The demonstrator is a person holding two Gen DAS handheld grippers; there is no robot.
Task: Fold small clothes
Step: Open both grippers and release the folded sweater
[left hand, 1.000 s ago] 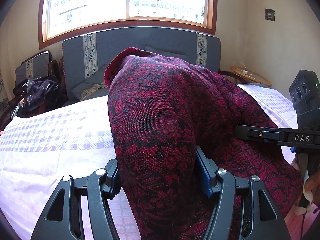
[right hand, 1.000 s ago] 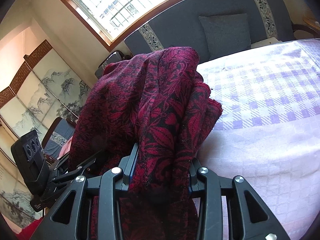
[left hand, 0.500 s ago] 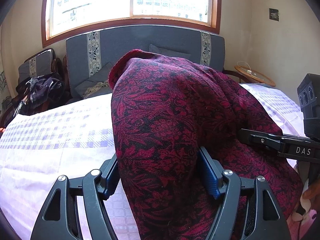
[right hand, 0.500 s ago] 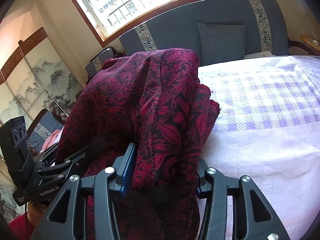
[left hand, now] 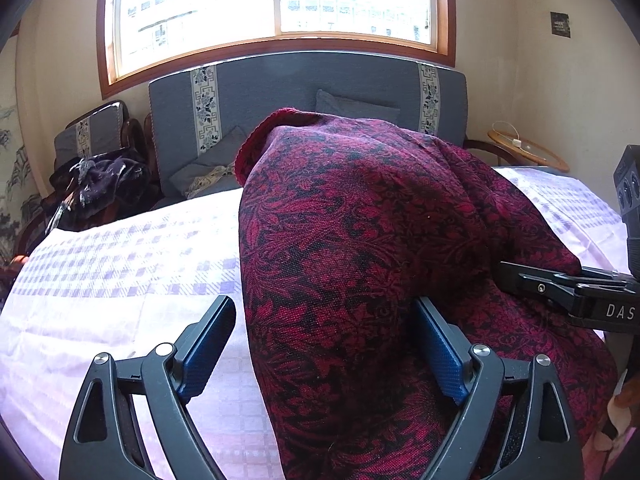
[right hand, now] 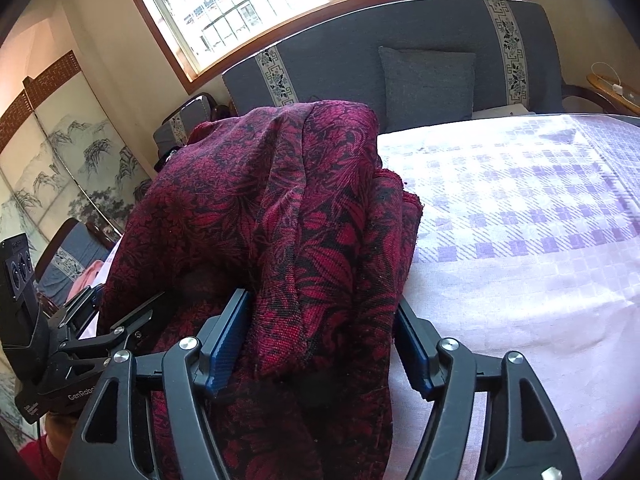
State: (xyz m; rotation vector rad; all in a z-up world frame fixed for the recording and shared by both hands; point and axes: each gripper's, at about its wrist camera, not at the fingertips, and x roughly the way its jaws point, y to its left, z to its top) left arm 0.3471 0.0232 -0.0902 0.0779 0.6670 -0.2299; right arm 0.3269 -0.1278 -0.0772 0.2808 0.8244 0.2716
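Red garment (left hand: 360,240) between both grippers' opening fingers (left hand: 208,340) (right hand: 228,332); unclamped.

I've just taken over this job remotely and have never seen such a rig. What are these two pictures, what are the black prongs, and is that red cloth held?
No robot here: a person carries a two-finger gripper in each hand, each with a fisheye camera looking along its fingers. One picture is from the left gripper, the other from the right gripper. Each also shows the other gripper at its edge. A red and black patterned garment is bunched up on a bed with a lilac checked sheet. Both grippers' jaws are opening with the cloth between them; the left gripper's pad stands clear of it, so it is being let go.
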